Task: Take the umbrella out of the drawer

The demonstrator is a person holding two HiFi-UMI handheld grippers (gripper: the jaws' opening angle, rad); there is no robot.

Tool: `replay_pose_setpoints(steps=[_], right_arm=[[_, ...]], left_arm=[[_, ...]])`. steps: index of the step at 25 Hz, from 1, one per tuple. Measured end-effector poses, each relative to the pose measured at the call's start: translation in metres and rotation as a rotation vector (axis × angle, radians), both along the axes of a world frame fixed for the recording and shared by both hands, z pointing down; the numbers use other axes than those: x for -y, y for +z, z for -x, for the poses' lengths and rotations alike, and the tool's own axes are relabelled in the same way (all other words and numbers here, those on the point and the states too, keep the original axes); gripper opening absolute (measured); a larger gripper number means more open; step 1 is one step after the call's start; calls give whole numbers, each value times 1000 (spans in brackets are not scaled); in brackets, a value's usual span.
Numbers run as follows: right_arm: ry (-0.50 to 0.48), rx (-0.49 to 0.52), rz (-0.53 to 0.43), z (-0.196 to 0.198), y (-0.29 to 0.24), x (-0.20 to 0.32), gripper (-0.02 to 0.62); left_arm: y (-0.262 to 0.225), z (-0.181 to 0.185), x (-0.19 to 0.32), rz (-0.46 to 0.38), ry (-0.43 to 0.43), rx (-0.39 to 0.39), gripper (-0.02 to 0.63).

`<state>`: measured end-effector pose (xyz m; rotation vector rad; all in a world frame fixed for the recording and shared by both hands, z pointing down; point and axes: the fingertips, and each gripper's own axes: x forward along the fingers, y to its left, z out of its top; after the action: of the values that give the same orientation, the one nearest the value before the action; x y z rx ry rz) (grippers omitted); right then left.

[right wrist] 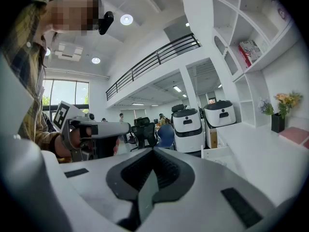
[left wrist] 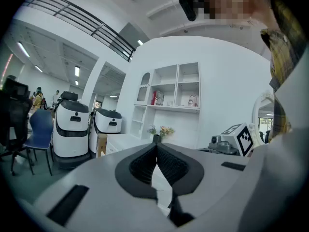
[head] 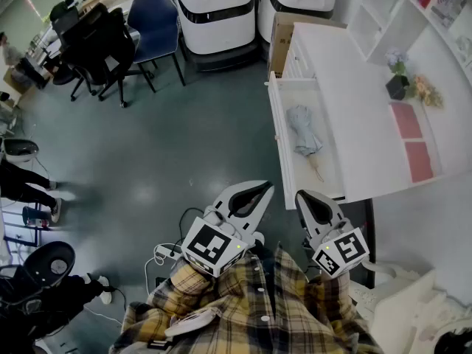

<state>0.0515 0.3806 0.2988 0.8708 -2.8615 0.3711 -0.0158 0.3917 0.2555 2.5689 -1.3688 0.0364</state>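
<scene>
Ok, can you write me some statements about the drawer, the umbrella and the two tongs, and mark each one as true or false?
1. The drawer is pulled open. True.
2. The umbrella lies inside the drawer. True.
3. The right tongs hold the umbrella. False: they are shut on nothing, near the person's body and short of the drawer.
4. The left tongs are wide open. False: they are shut and empty.
5. The umbrella is spread open. False: it is folded up, and its handle points toward the person.
</scene>
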Motion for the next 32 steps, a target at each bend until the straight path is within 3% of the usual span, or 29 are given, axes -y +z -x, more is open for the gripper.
replay_pose_setpoints(steps=[6,20,32], right_arm=[[-9,27,-10,-1,-3,6,17],[-76,79,24,-2,3,20,17],[-48,70,44,52,9,93,17]], left_arm=[[0,-1,4,-12,-11,14,21],[2,15,11,-11,-133,27,21],[8,64,88,-1,-78,33,20]])
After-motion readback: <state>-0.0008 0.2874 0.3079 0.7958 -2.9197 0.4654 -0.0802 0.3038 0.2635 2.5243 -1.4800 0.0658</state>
